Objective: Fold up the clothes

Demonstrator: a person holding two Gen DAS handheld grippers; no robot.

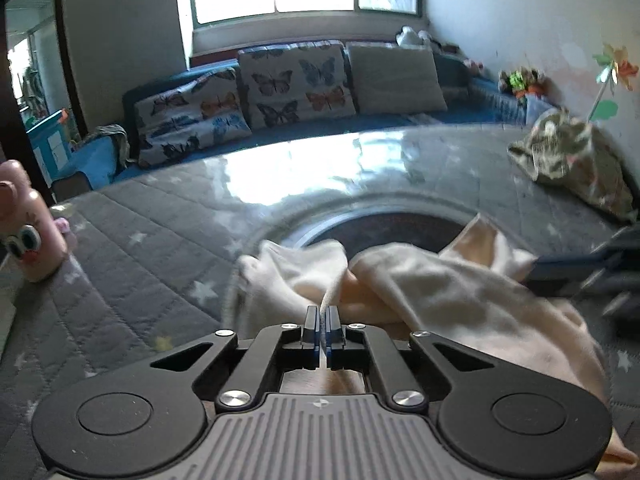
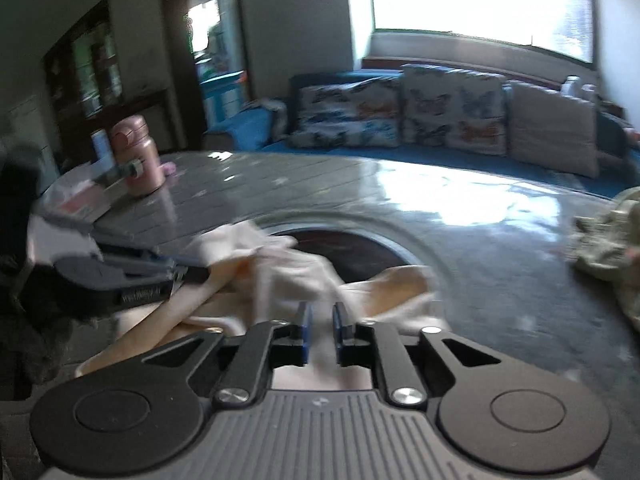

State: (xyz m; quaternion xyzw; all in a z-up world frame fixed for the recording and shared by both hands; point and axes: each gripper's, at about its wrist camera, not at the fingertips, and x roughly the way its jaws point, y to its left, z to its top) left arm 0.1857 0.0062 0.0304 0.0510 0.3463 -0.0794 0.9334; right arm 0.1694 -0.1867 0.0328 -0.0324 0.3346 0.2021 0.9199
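A crumpled cream garment (image 1: 440, 288) lies on the round table, partly over its dark centre disc (image 1: 400, 228). My left gripper (image 1: 324, 314) is shut on a thin raised edge of that cloth, which stands pinched between the pads. In the right wrist view the same cream garment (image 2: 288, 268) is bunched just ahead of my right gripper (image 2: 320, 316), whose blue pads stand apart with a clear gap and press on nothing. The left gripper (image 2: 192, 272) reaches in from the left onto the cloth. The right gripper's dark tip (image 1: 536, 272) shows at the garment's right side.
The table carries a grey quilted cover with stars (image 1: 140, 232). A camouflage-patterned garment (image 1: 568, 156) is heaped at the far right. A pink bottle (image 1: 32, 232) stands at the left edge. Behind the table is a blue sofa with butterfly cushions (image 1: 296, 84).
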